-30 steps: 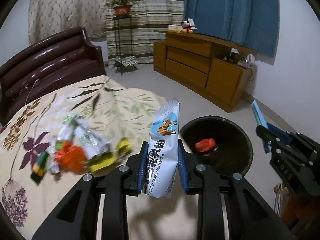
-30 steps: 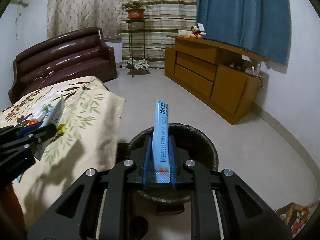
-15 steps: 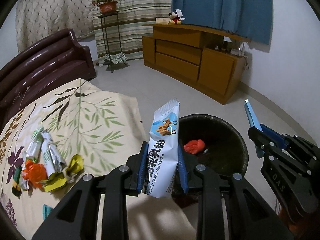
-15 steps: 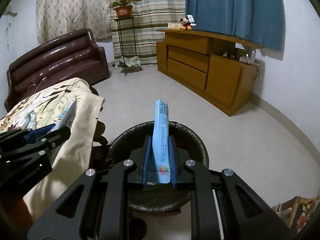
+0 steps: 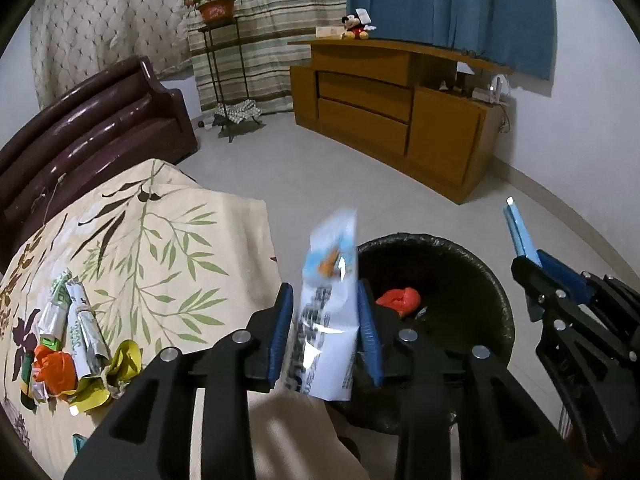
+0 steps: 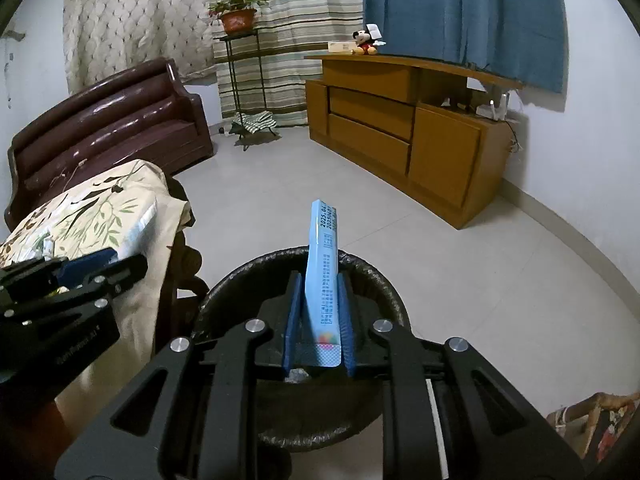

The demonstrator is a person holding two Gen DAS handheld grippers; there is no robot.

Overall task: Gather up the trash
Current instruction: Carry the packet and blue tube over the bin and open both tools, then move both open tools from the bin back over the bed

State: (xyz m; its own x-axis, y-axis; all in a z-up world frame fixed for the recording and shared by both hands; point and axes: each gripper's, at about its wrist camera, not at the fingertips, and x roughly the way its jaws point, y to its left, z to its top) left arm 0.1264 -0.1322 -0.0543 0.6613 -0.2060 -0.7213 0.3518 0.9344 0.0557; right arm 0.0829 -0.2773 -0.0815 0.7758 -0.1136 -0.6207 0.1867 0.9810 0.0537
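Observation:
My left gripper (image 5: 325, 334) has its jaws spread a little; a white and blue milk powder sachet (image 5: 329, 308) sits between them, blurred and slipping, beside the rim of the black trash bin (image 5: 486, 280). A red wrapper (image 5: 399, 299) lies in the bin. My right gripper (image 6: 319, 326) is over the bin (image 6: 372, 276), its jaws slightly parted around an upright light blue flat pack (image 6: 325, 276). Several wrappers (image 5: 72, 344) lie on the leaf-patterned cloth (image 5: 160, 236).
A dark brown sofa (image 5: 80, 128) stands behind the cloth-covered table. A wooden cabinet (image 6: 404, 132) runs along the right wall. A plant stand (image 6: 240, 76) is by the curtains. Bare tiled floor lies beyond the bin.
Both grippers moved right toward the bin. The left jaws have widened and the sachet is now blurred, slipping between them. The right jaws have also loosened around the blue pack.

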